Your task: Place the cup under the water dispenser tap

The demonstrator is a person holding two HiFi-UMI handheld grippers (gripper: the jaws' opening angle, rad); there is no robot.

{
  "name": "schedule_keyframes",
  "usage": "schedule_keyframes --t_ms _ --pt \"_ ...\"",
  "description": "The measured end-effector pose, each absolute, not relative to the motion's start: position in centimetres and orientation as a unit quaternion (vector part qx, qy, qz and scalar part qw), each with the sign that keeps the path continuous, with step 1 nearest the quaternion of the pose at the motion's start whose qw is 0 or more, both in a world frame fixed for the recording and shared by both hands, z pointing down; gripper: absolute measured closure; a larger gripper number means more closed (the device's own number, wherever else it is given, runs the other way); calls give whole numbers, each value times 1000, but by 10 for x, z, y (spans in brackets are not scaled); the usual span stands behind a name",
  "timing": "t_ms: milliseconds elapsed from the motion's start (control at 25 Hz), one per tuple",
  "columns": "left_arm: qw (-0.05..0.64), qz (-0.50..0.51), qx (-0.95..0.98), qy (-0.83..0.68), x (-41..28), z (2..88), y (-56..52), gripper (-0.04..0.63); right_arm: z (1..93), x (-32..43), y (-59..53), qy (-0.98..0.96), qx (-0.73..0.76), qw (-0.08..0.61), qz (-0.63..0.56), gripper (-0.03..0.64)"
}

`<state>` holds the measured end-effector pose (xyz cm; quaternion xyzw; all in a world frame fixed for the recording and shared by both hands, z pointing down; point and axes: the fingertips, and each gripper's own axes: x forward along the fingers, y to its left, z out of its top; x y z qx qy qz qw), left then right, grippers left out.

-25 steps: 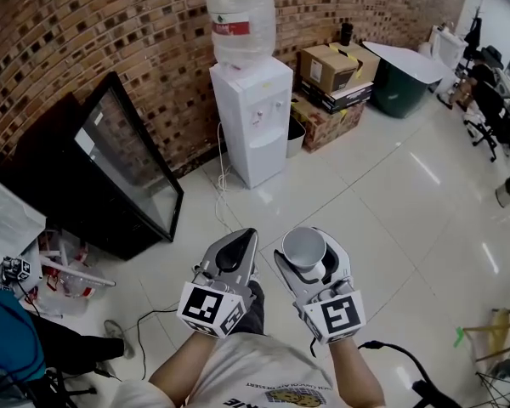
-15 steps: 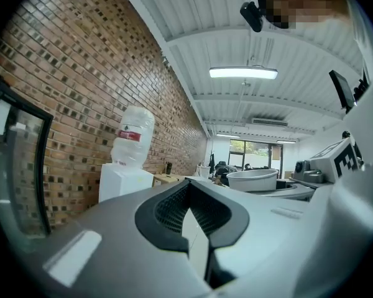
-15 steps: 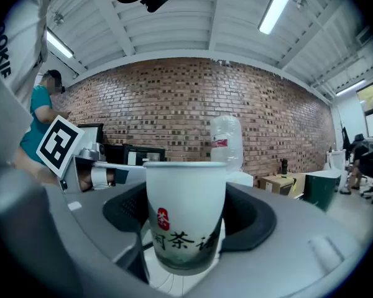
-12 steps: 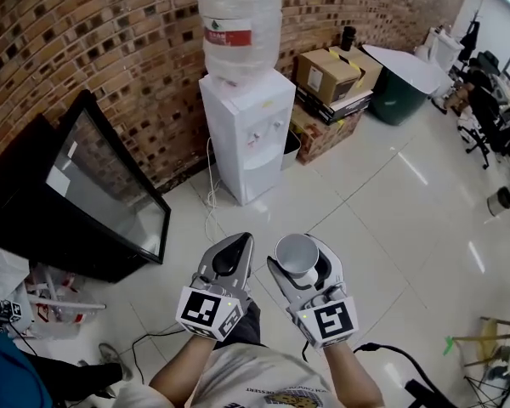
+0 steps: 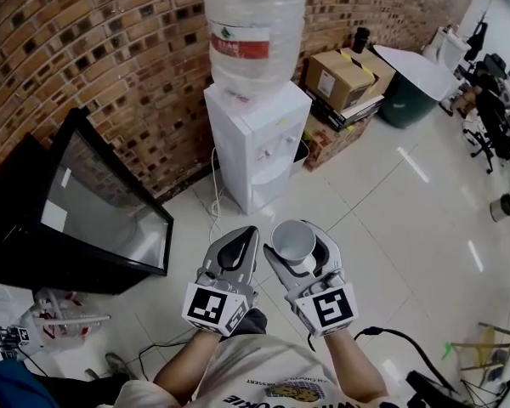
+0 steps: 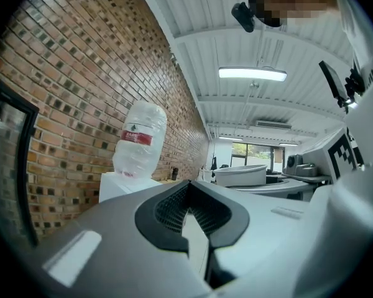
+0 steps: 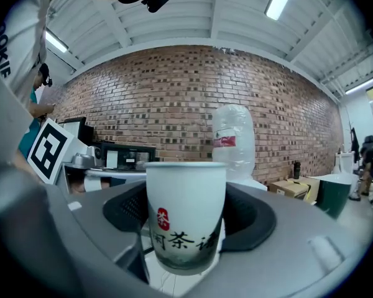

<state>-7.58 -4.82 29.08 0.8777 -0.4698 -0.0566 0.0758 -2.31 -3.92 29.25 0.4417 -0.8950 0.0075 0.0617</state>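
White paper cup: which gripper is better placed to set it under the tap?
Right. The right gripper clamps the white paper cup upright, facing the white water dispenser; the left gripper is shut, empty.

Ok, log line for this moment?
right gripper: shut on white cup | left gripper: shut, empty | water dispenser: ahead, not reached

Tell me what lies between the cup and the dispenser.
Only bare tiled floor lies between the cup and the dispenser, as the head view shows. A white cable hangs at the dispenser's left side, off that stretch.
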Motion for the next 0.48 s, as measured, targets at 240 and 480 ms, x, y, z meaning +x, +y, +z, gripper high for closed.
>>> schedule_keyframes --t_ms 240,480 --pt "66 -52 883 -461 -79 290 -84 603 287 -33 -74 -894 446 49 -1 286" --pt "75 -49 884 -459 -75 296 -103 603 293 -31 -96 -894 447 47 1 286"
